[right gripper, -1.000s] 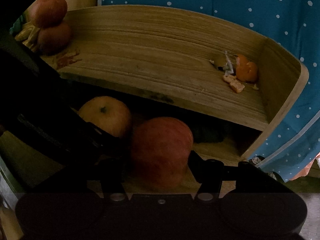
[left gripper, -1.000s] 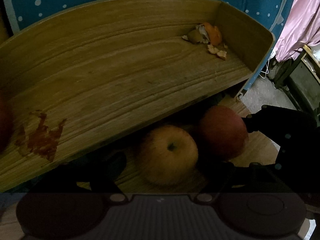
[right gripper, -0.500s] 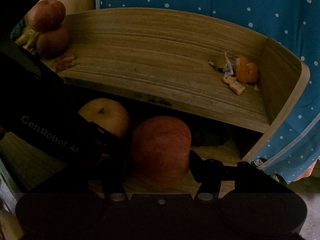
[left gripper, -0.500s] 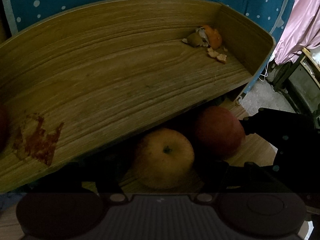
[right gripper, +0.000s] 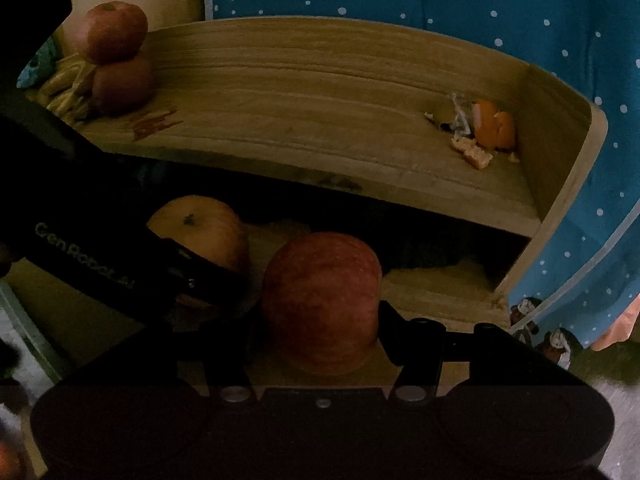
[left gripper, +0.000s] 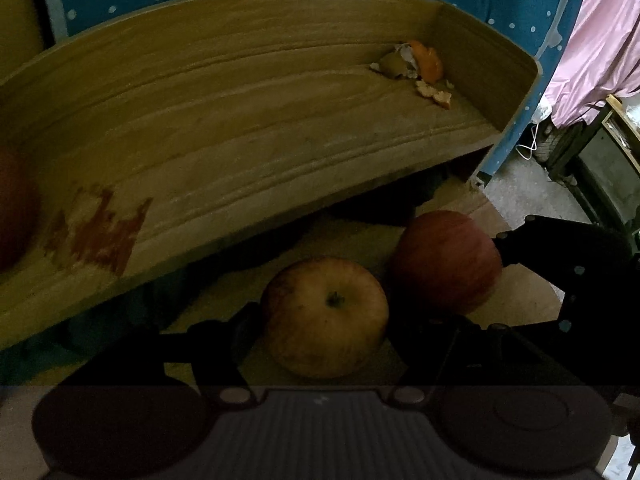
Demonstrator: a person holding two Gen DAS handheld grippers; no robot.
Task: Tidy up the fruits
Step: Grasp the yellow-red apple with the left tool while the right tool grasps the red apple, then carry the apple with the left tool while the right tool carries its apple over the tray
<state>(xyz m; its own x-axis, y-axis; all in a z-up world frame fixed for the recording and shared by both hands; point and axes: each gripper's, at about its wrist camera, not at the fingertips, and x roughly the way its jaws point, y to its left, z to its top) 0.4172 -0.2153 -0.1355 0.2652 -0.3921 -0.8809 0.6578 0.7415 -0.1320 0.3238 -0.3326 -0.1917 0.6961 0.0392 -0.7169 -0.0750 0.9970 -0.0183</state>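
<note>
Both apples sit lower, left hand-held gripper [left gripper: 324, 332] clasping yellow apple [left gripper: 325, 322].

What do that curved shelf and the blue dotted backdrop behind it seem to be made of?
The curved shelf looks like wood or bent plywood, matt and unvarnished: long grain lines run along it, and its rim shows a thin pale edge. It could also be a wood-look laminate. The blue dotted backdrop looks like soft cloth: it hangs in folds, with a paler hem near the floor.
</note>
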